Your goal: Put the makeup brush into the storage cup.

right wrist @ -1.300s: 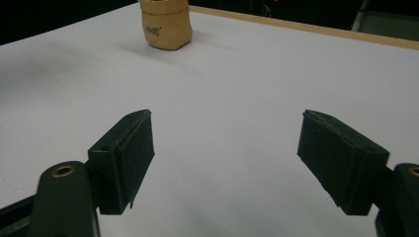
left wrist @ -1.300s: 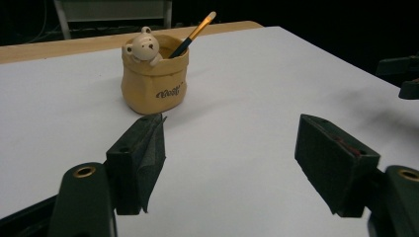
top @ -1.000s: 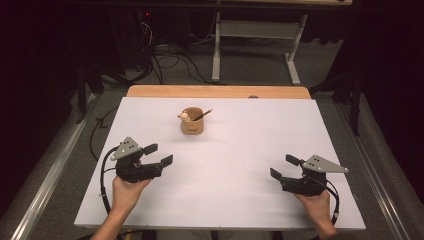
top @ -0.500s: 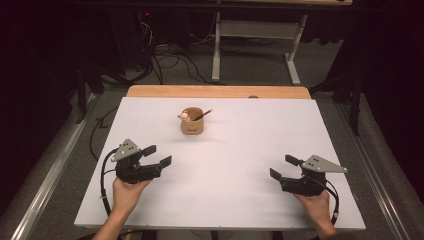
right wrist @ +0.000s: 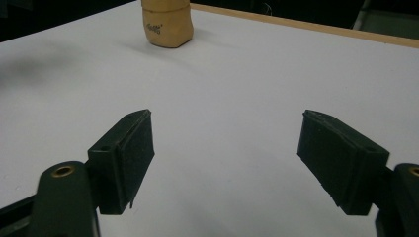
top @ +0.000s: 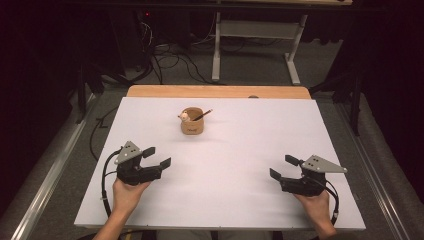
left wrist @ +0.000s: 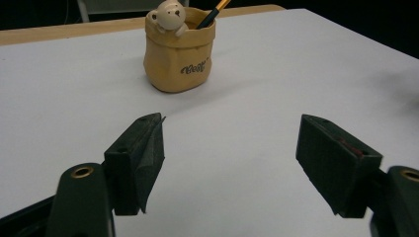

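A tan pot [top: 192, 121] shaped like a small sack, with a bear figure on its rim and a pencil [top: 202, 115] standing in it, sits on the white table [top: 235, 150] toward the far middle. In the left gripper view the pot [left wrist: 179, 49] stands ahead of the jaws, well beyond them. My left gripper [top: 157, 157] rests near the table's front left, open, with nothing between its jaws. At the front right my right gripper [top: 284, 167] is open and empty too. The right gripper view shows the pot [right wrist: 165, 23] far off at the upper left.
A wooden strip [top: 215, 91] runs along the table's far edge. Beyond it stand a white metal frame [top: 257, 45] and loose cables [top: 165, 60] on the grey floor. Metal rails [top: 47, 175] flank the table on both sides.
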Available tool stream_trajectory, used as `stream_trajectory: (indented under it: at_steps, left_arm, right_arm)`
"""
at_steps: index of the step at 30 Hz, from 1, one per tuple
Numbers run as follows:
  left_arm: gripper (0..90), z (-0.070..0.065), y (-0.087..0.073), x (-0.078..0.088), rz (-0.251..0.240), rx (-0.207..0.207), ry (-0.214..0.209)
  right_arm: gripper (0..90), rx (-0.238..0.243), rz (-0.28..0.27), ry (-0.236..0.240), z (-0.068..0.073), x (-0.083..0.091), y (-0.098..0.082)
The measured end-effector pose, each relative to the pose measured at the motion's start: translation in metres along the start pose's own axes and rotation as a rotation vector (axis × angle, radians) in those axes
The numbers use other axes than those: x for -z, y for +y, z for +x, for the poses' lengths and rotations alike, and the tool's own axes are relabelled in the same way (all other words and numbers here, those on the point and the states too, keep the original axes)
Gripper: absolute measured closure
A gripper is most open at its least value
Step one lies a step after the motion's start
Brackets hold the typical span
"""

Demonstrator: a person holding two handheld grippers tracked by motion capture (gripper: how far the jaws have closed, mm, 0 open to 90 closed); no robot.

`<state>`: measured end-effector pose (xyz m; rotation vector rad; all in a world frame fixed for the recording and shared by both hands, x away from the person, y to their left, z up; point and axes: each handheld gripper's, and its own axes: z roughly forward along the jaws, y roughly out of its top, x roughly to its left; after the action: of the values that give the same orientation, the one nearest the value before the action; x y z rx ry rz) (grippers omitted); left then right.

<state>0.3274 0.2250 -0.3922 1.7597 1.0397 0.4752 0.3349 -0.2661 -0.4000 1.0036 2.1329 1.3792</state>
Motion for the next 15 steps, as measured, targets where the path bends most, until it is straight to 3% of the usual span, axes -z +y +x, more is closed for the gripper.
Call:
stream_trajectory:
  at_steps: [15]
  left_arm:
    - [27.2,0.0035,-0.0094,-0.0058,0.008,-0.006,0.013]
  right_arm:
    - [23.5,-0.003,0.0,0.003,0.0002,-0.0003,-0.0001]
